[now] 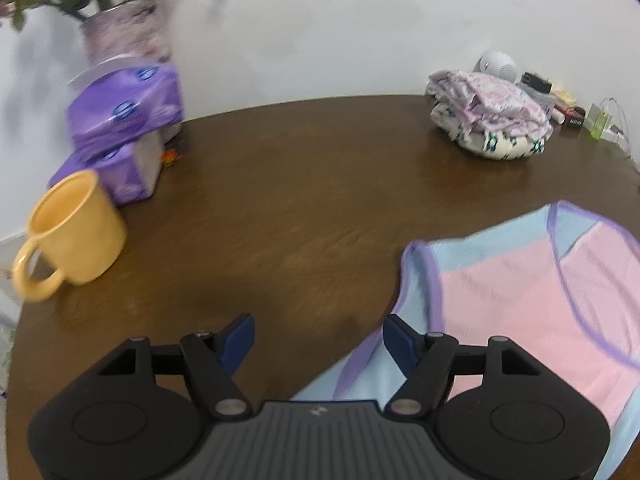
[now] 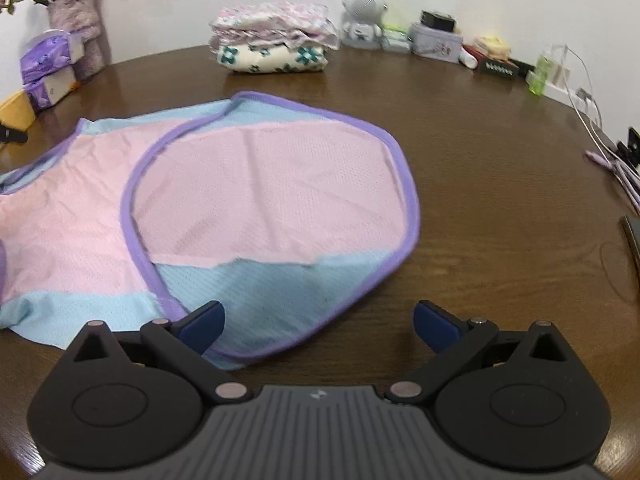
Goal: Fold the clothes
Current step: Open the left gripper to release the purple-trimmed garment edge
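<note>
A pink and light-blue garment with purple trim lies flat on the brown round table, its right part folded over the middle. The same garment fills the lower right of the left wrist view. My left gripper is open just above the table, its right finger over the garment's left edge, nothing between the pads. My right gripper is open at the garment's near right corner, its left finger over the blue hem. Neither one holds cloth.
A stack of folded clothes sits at the table's far side. A yellow mug, purple tissue packs and a flower vase stand at the left. Small boxes, a white figurine and cables line the far right edge.
</note>
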### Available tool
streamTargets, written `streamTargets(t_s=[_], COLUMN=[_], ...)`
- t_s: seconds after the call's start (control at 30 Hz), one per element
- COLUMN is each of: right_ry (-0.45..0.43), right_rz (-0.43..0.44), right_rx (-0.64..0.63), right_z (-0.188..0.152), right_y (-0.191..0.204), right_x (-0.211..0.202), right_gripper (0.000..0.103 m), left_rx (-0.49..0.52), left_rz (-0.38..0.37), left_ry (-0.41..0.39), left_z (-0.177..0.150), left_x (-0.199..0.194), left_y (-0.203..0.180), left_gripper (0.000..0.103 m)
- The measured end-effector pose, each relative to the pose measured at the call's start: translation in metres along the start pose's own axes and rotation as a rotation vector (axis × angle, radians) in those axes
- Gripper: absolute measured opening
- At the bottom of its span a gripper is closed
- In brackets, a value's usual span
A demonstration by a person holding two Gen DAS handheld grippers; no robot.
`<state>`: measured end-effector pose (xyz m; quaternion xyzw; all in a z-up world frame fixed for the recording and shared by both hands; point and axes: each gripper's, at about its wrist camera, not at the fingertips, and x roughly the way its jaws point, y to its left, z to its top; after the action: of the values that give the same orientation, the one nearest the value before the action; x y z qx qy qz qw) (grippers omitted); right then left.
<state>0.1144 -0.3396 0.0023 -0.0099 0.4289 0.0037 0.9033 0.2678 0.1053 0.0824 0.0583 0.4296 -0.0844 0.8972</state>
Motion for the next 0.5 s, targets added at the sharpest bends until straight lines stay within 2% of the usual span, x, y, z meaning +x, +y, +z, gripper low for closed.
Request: streamTargets(t_s=[0.23,0.5], right_ry=[-0.012,-0.011], right_rz=[0.055,0.101], right_rx=[-0.047,-0.079], right_z=[0.011,0.012], right_y=[0.025,0.059], right_x=[-0.003,-0.002], right_gripper=[0.102,0.102], left_rx=[-0.004,-0.036], left_rz=[0.032,0.047], left_ry=[0.031,0.045], left_z=[-0.037,-0.059], left_x=[-0.024,-0.036], left_y=[0.014,0.030], left_gripper=[0.070,0.072])
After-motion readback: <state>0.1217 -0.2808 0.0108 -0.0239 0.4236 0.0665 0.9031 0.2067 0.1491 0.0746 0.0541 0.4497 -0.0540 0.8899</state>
